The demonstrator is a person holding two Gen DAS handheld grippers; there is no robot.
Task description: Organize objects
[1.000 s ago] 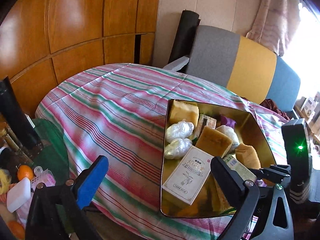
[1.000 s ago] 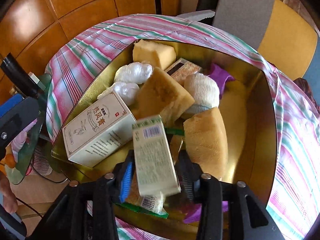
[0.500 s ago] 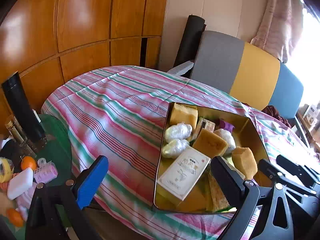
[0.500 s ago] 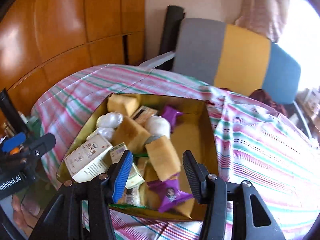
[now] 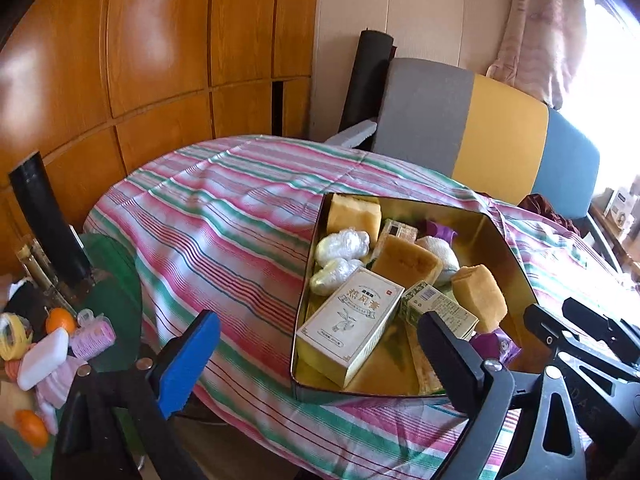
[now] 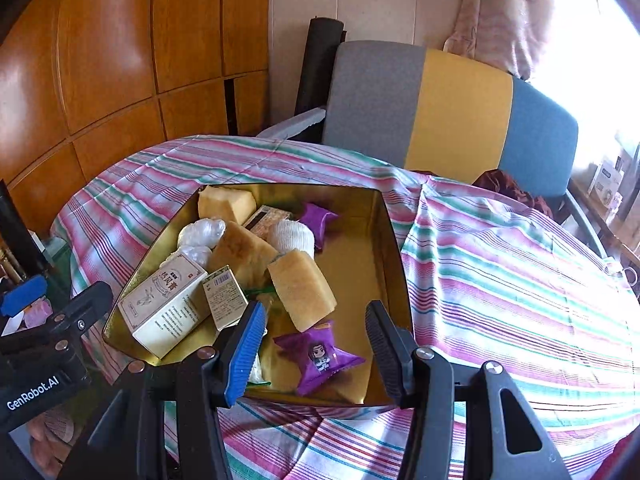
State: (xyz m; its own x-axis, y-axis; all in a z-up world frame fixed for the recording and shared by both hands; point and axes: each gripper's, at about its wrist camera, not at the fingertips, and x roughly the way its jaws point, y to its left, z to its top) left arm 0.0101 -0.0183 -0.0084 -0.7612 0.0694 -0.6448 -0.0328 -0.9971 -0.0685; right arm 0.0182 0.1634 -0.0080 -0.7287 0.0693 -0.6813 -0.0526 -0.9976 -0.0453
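A gold tin tray sits on the striped tablecloth. It holds a cream box, a small green box, yellow sponge cakes, white wrapped lumps and purple snack packets. My left gripper is open and empty, at the tray's near left corner. My right gripper is open and empty, held back over the tray's near edge.
A side table at the left carries oranges, a white soap bar and a black bottle. A grey, yellow and blue chair stands behind the table. Wooden panelling lines the back wall.
My right gripper opened and let go of the small green box, which now lies in the tray. Both grippers have pulled back and up from the tray.
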